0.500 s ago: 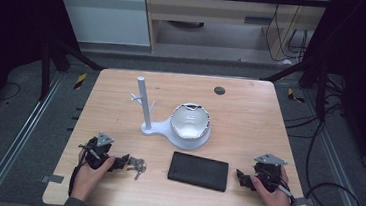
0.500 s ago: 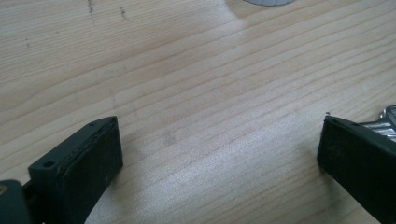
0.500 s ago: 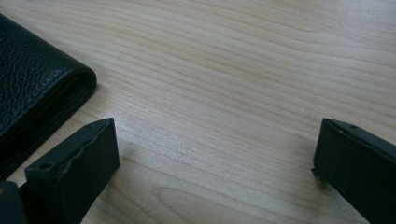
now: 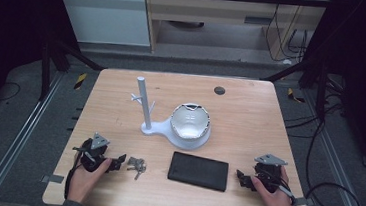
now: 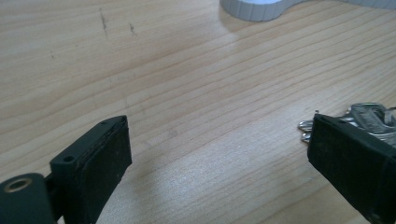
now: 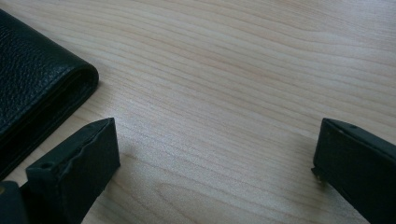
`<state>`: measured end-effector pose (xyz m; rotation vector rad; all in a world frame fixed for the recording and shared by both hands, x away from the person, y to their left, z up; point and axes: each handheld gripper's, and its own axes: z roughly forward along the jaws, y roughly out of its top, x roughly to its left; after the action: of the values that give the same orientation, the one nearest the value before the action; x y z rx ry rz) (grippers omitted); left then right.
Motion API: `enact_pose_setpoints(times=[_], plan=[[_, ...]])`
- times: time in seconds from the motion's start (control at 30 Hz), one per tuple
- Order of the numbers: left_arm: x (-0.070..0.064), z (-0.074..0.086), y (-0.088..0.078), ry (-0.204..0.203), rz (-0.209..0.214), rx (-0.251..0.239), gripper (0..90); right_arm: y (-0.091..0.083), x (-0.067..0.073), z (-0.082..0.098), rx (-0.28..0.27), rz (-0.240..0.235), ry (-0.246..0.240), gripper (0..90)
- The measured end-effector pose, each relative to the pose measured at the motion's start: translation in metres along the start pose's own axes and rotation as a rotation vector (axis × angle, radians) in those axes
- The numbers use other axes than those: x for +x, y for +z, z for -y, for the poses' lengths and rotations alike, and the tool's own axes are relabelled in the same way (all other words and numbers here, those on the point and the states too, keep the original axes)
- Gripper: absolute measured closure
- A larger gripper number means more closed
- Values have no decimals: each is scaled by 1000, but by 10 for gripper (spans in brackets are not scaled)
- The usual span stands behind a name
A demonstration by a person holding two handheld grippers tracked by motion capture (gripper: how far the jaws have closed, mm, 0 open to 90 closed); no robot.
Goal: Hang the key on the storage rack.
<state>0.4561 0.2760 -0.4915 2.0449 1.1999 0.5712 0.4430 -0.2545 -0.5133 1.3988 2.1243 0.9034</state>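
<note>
- Keys (image 4: pixel 136 164) lie flat on the wooden table (image 4: pixel 250 114) near its near-left edge, a small bunch just right of the left gripper (image 4: pixel 118 159) and left of the black wallet (image 4: pixel 198 170).
- In the left gripper view the keys (image 5: pixel 369 119) peek out behind the right-hand jaw, close against it, not yet between the two jaws.
- Left gripper stands wide apart with bare wood in its gap; it holds nothing and rests low by the table, held in the person's left hand (image 4: pixel 84 177).
- Right gripper (image 4: pixel 242 180) is also spread wide and empty, low at the near right, just right of the wallet; its own view has the wallet (image 6: pixel 32 88) close by the left jaw.
- Farther off, mid-table, stands a white stand (image 4: pixel 146 111) with an upright post and small pegs, joined to a white bowl (image 4: pixel 189 125).
- My reading: the work is at its very start. Nothing is lifted, the pegs hang bare, and the pick-up of the keys, likely for the stand, is all yet to do.
</note>
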Motion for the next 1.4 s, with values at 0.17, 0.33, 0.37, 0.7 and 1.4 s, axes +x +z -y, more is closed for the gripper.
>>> enact_pose_setpoints(times=[0.17, 0.33, 0.37, 0.7, 1.4], plan=[[-13, -3, -10, 40, 51, 7, 62, 0, 0, 0, 0, 0, 0, 5], [-15, -8, -15, 57, 61, 7, 69, 0, 0, 0, 1, 4, 3, 4], [-15, -10, -16, 59, 60, 15, 68, 0, 0, 0, 1, 4, 3, 4], [-24, -33, -21, 144, 160, 97, 74, 1, -4, -1, 1, -8, -1, 5], [-43, -49, -11, 309, 242, 276, 258, 0, -4, 0, 1, -5, 1, 5]])
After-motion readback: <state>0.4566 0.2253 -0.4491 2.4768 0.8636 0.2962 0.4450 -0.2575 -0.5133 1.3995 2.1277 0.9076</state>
